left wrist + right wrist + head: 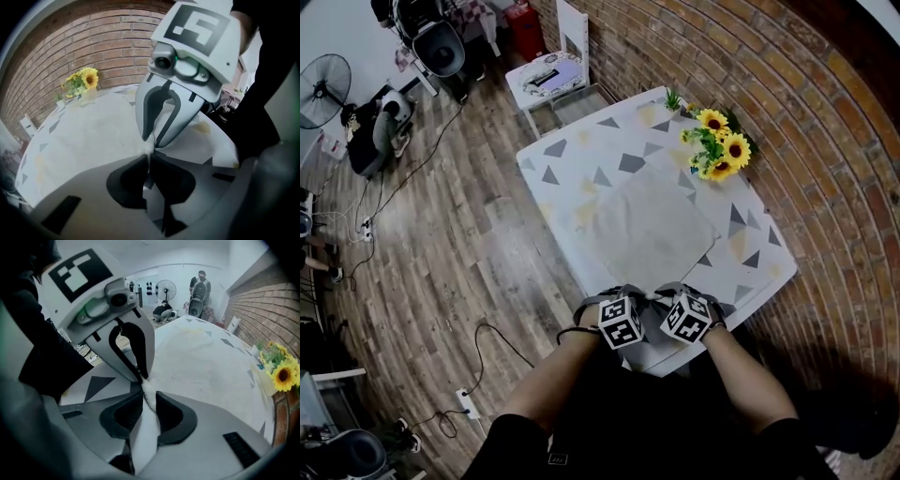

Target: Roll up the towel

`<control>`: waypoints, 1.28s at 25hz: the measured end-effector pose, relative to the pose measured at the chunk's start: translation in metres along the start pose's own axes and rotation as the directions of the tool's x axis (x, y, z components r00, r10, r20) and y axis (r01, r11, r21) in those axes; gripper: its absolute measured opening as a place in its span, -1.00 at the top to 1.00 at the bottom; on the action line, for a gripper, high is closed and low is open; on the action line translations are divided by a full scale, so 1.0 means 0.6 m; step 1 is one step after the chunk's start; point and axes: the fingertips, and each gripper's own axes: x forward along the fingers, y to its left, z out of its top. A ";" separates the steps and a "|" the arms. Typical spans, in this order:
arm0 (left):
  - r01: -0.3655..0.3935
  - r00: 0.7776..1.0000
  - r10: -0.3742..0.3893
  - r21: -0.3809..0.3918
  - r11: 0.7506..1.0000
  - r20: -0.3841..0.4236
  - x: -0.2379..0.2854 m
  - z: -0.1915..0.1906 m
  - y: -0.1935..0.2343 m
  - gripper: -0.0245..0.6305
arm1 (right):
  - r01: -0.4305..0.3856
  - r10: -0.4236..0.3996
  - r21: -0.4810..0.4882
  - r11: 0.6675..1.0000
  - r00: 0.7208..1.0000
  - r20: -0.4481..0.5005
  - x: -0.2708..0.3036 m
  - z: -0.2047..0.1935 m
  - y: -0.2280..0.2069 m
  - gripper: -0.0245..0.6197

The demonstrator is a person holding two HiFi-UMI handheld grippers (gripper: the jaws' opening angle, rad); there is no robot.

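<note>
While leaning over the patterned table (572, 155) by the brick wall (825, 103), clamping the towel (652, 230) edge in the left gripper (148, 160), holding the right gripper (149, 398) slack around it.

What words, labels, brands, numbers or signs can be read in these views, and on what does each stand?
None can be read.
The left gripper and right gripper each carry a marker cube: black-and-white squares, no letters or digits.
The tablecloth: grey and yellow triangles only.
The white chair: dark patch on the seat, too small to read.
</note>
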 end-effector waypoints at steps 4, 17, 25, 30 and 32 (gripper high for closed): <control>0.072 0.997 -0.072 -0.074 0.995 0.008 -0.008 -0.008 -0.017 0.82 | -0.025 0.024 -0.042 0.999 1.000 -0.015 0.000 -0.003 0.017 0.75; 0.085 0.996 -0.084 -0.121 0.989 0.013 -0.025 -0.015 -0.017 0.81 | -0.013 0.014 -0.104 0.995 1.000 0.009 0.006 0.016 0.036 0.77; -0.058 0.996 0.070 0.180 0.982 -0.062 -0.026 -0.018 -0.022 0.65 | -0.068 0.068 -0.032 0.997 0.998 0.010 0.003 0.026 0.021 0.80; -0.038 0.997 0.049 0.152 0.988 -0.067 -0.019 -0.013 -0.015 0.65 | -0.063 0.063 -0.018 0.998 0.998 0.005 -0.001 0.034 0.006 0.79; -0.032 0.997 0.039 0.114 0.993 -0.066 -0.018 -0.014 -0.005 0.66 | -0.051 0.051 -0.014 0.999 0.999 0.010 -0.002 0.038 0.000 0.79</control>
